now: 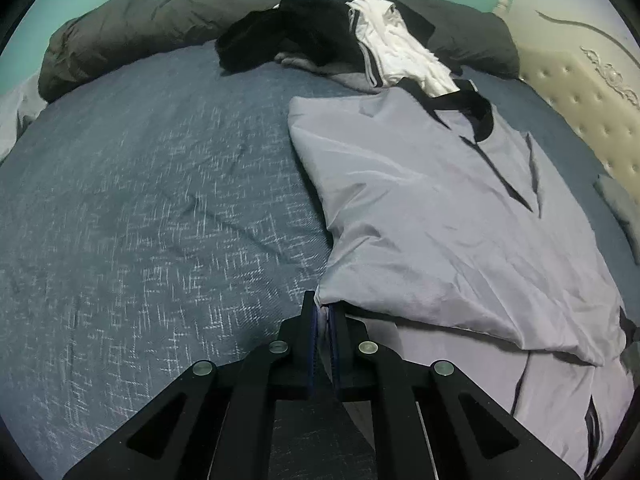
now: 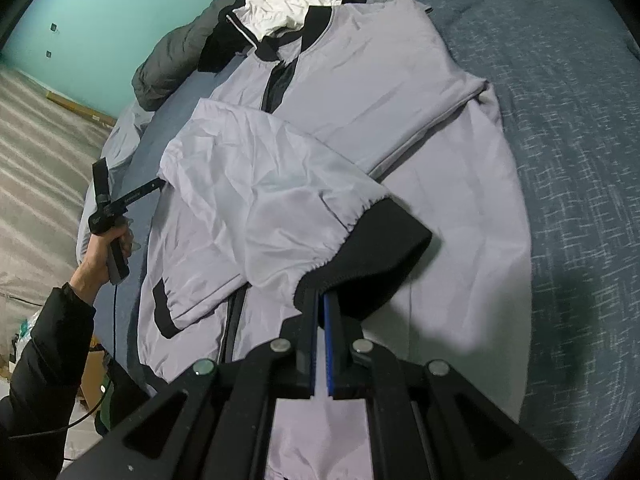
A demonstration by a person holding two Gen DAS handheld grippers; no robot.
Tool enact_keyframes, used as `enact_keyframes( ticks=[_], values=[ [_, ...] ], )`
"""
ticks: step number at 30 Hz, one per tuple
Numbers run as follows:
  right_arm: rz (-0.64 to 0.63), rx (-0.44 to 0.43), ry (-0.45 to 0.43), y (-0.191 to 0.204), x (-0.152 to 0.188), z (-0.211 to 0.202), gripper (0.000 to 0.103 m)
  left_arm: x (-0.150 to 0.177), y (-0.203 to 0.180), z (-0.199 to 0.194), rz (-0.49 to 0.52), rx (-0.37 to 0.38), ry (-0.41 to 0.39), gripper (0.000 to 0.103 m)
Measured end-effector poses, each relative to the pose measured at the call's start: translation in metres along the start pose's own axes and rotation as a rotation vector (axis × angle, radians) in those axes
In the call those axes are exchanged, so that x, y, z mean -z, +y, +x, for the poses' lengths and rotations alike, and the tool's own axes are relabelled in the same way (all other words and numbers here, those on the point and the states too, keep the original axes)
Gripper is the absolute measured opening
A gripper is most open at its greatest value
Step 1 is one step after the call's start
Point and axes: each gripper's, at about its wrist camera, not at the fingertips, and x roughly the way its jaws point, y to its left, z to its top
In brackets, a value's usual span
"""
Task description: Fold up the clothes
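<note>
A light grey jacket [image 1: 432, 208] with black collar, zip and cuffs lies spread on the blue bed; it also shows in the right wrist view [image 2: 360, 92]. My left gripper [image 1: 323, 305] is shut on a fold of its grey sleeve at the near left edge. In the right wrist view that left gripper [image 2: 154, 186] holds the sleeve's upper part. My right gripper [image 2: 323, 295] is shut on the sleeve's black cuff [image 2: 372, 256], and the sleeve [image 2: 248, 196] lies folded across the jacket's front.
A heap of black, white and grey clothes [image 1: 332, 36] lies at the far end of the bed [image 1: 140, 200]. A dark duvet [image 1: 120, 32] runs along the far side. A padded cream headboard [image 1: 580, 96] stands right. Floor and boxes [image 2: 36, 152] lie beside the bed.
</note>
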Motion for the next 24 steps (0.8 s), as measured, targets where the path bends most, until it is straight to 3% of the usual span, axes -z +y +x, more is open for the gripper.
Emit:
enact_keyframes(
  ticks=[9,21,24],
  values=[
    [0.013,0.027,0.019,-0.009,0.001,0.003,0.002,0.008,0.008,0.010,-0.077,0.028,0.027,0.006],
    [0.042,0.011,-0.006,-0.010,0.002,-0.009,0.005,0.017,0.017,-0.026,-0.145,0.103,0.005,0.008],
    [0.043,0.012,-0.018,-0.009,0.002,-0.015,0.005,0.023,0.015,-0.024,-0.160,0.139,0.032,0.009]
  ],
)
